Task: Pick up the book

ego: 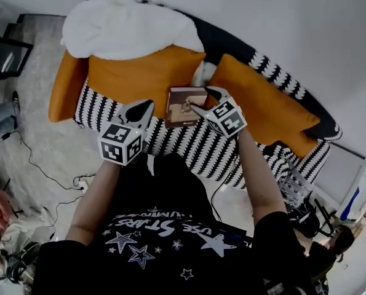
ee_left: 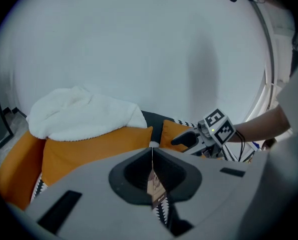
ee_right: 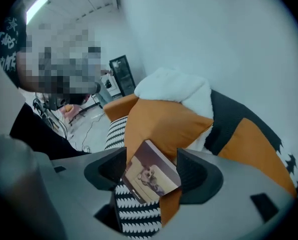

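The book (ego: 184, 106), with a brown cover and a pale picture on it, lies flat on the black-and-white patterned sofa seat (ego: 189, 143) between two orange cushions. My right gripper (ego: 206, 101) hangs just right of it, pointing down. In the right gripper view the book (ee_right: 151, 176) shows between the spread jaws of the right gripper (ee_right: 151, 166), and the pads do not touch it. My left gripper (ego: 147, 106) is left of the book, its jaws together and empty. In the left gripper view a sliver of the book (ee_left: 155, 188) shows behind the left gripper (ee_left: 152, 151).
A large orange cushion (ego: 139, 72) leans on the sofa back behind the book, with a white blanket (ego: 124, 26) on top. Another orange cushion (ego: 262, 106) lies to the right. Cables (ego: 47, 171) run over the floor at the left.
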